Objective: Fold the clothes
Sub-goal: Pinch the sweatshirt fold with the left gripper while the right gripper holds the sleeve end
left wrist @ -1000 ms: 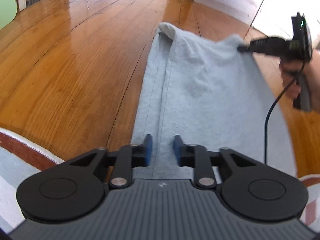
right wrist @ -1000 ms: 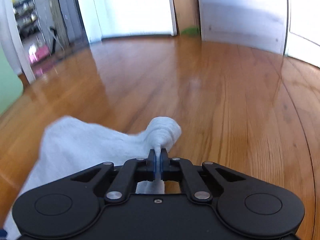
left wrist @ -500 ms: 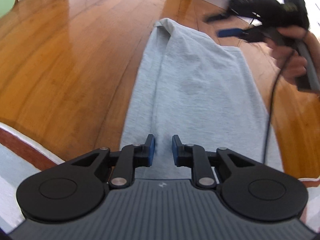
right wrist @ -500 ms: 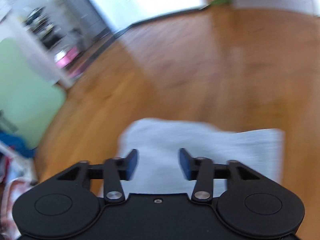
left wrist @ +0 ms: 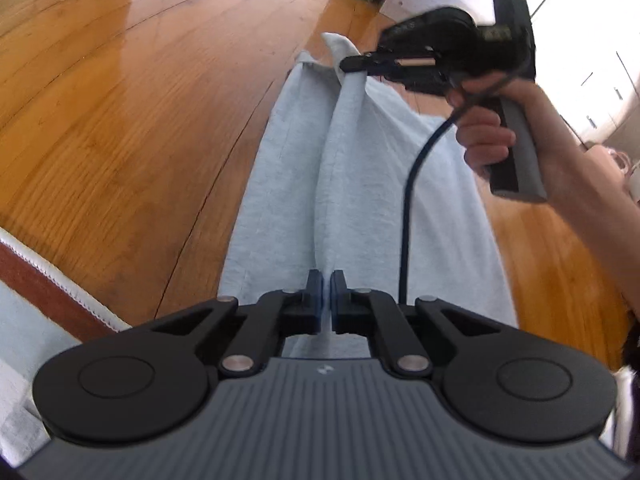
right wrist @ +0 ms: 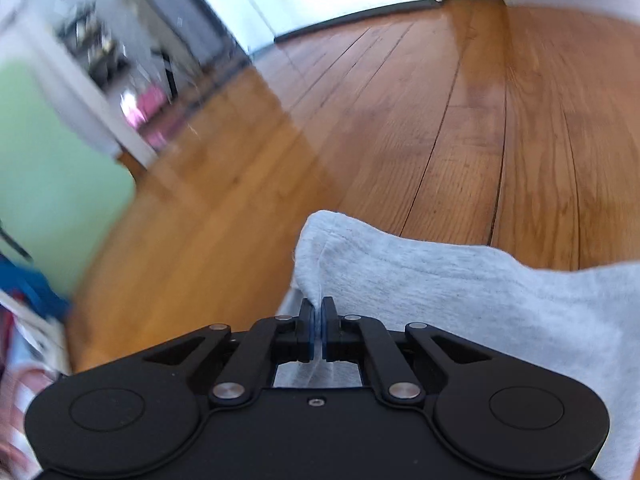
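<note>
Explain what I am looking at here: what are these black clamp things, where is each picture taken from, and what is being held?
A person holds a two-finger handheld gripper in each hand; a fisheye camera on each looks along its fingers. In the left wrist view, the left gripper is shut on a raised ridge of the light grey knit garment, which lies on the glossy wooden plank floor. Farther along the ridge, the right gripper pinches the garment's far end, carried by a bare hand. The right wrist view shows that pinch close up.
</note>
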`<move>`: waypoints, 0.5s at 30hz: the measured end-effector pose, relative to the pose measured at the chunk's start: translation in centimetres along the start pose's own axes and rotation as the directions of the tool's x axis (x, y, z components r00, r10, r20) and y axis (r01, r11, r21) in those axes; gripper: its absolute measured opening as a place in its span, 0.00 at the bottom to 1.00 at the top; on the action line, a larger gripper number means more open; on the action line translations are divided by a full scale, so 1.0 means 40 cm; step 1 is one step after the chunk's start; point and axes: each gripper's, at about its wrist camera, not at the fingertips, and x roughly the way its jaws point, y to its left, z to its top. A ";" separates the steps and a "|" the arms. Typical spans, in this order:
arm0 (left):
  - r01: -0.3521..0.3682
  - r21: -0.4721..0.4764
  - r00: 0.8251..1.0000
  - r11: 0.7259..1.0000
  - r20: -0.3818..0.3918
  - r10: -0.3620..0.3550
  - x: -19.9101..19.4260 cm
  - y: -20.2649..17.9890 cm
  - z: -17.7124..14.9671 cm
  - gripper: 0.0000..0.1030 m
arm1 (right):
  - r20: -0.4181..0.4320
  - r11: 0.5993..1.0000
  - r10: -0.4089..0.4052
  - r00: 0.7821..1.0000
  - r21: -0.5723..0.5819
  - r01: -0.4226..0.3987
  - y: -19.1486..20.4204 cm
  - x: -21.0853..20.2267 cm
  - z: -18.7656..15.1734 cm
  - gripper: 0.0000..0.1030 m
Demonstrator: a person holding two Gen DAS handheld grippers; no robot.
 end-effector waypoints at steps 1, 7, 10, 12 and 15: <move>-0.024 0.029 1.000 0.999 0.011 0.023 -0.012 -0.008 0.000 0.03 | 0.007 0.999 0.032 0.999 0.039 -0.032 -0.014 -0.008 -0.001 0.05; -0.073 -0.008 0.996 0.997 0.052 0.073 -0.075 0.016 0.009 0.00 | 0.020 0.955 0.188 0.982 0.231 -0.188 -0.052 0.016 0.001 0.05; -0.189 0.005 0.982 0.982 0.013 0.189 -0.043 0.050 -0.007 0.00 | -0.055 0.982 0.096 0.994 0.169 -0.086 -0.015 0.082 -0.004 0.09; -0.191 -0.019 0.982 0.981 -0.016 0.190 -0.034 0.077 -0.015 0.00 | -0.085 0.986 0.068 0.994 0.158 -0.053 0.007 0.105 -0.004 0.11; -0.164 -0.048 0.986 0.985 -0.010 0.164 -0.041 0.092 -0.014 0.00 | -0.077 0.985 0.081 0.994 0.162 -0.067 0.035 0.097 0.006 0.28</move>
